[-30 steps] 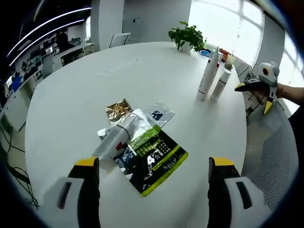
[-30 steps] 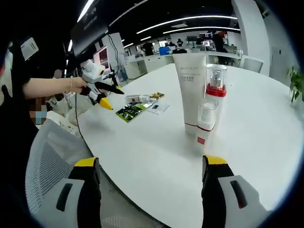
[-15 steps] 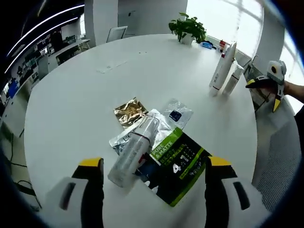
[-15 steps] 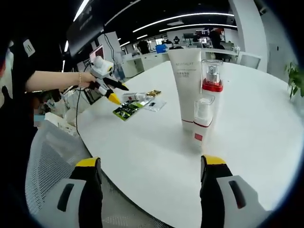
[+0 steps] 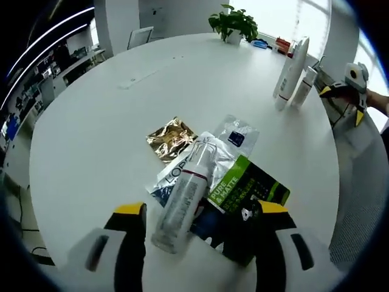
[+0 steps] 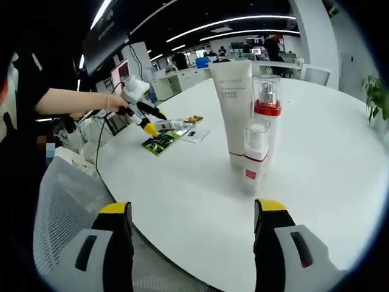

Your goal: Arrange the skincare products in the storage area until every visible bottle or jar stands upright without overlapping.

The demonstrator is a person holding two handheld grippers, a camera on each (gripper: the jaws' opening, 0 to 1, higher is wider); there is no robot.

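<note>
A clear bottle (image 5: 185, 198) with a red band lies on its side across a pile of sachets, among them a green and black one (image 5: 249, 191). My left gripper (image 5: 200, 213) is open just above the table, its jaws either side of the bottle's near end. A white tube (image 6: 234, 109) and a red-collared spray bottle (image 6: 261, 137) stand upright side by side, close ahead of my open right gripper (image 6: 192, 210), which holds nothing. From the right gripper view, the left gripper (image 6: 140, 112) hovers over the lying bottle (image 6: 170, 125).
A gold sachet (image 5: 172, 137) and a silver sachet (image 5: 234, 137) lie beside the bottle. A potted plant (image 5: 234, 24) stands at the far table edge. The round white table (image 5: 91, 121) has free room on its left. A mesh chair (image 6: 61, 213) sits below the table edge.
The left gripper has come down and forward onto the lying bottle, which now sits between its jaws. The right gripper has barely shifted.
</note>
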